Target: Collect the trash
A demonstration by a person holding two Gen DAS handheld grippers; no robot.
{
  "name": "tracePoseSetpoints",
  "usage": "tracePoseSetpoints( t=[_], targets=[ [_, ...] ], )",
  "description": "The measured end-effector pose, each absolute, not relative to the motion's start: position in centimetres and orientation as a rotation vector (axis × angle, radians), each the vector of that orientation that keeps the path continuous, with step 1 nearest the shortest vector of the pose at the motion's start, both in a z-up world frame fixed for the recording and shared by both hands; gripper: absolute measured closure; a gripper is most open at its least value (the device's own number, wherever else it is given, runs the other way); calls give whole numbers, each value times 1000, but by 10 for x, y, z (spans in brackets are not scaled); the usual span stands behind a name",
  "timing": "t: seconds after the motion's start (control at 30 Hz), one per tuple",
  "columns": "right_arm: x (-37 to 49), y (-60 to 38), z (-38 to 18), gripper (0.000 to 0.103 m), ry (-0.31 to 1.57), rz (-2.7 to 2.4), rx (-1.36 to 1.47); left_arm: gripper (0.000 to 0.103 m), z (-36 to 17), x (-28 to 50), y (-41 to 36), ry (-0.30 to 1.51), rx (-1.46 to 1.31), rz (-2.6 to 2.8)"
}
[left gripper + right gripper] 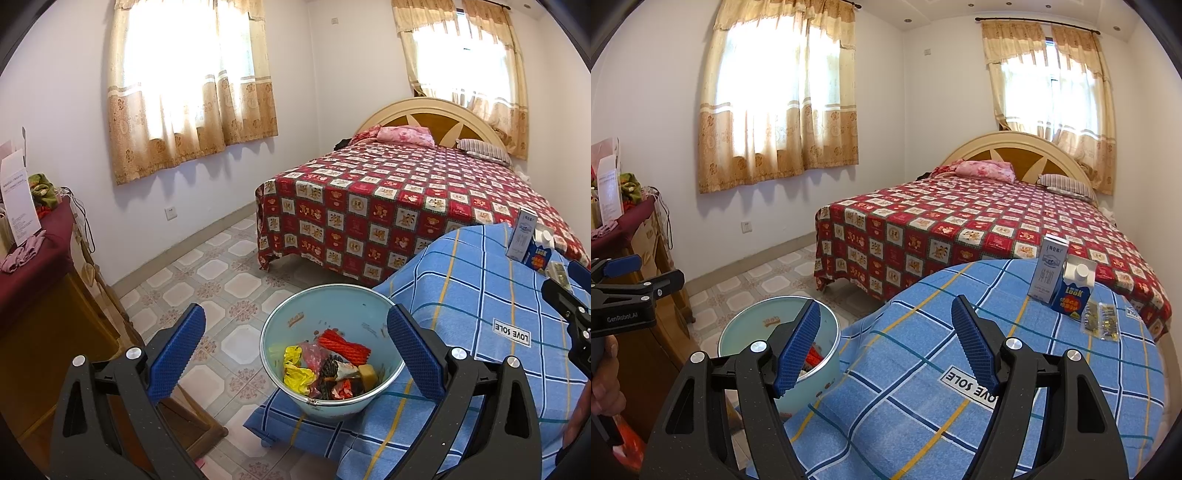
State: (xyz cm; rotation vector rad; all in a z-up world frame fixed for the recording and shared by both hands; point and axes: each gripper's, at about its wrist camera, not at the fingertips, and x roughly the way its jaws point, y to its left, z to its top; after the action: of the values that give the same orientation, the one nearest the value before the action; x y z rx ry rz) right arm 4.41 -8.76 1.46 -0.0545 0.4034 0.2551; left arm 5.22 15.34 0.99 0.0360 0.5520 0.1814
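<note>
Trash (pixel 325 365) colourful, crumpled, in bucket (pixel 332 306)

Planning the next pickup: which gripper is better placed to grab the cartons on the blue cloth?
Right. The right gripper, jaws open and empty, faces the milk carton and blue carton; the left gripper hovers over the pail.

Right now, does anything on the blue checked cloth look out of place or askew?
Mostly tidy. The pale blue bucket of trash sits at the cloth's near edge, its base partly past the blue checked cloth, so it looks precarious. The tall milk carton and blue Look carton stand upright, with small foil packets lying flat beside them. Nothing spilled.
</note>
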Motion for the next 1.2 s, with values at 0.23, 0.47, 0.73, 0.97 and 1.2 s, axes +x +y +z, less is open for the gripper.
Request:
tracePoseSetpoints(
  t=[0.23,0.47,0.73,0.97,1.2],
  targets=[
    [42,-86,12,30,404,257,-60,6,7,52,153,553,40,191],
    [42,-86,12,30,404,258,-60,6,7,52,150,554,45,194],
    [41,-83,11,30,407,259,-64,6,6,53,149,563,47,194],
    [41,-83,11,30,409,262,-65,8,2,57,145,575,58,181],
    [39,-86,11,22,395,252,-62,6,4,56,145,584,58,169]
  ],
)
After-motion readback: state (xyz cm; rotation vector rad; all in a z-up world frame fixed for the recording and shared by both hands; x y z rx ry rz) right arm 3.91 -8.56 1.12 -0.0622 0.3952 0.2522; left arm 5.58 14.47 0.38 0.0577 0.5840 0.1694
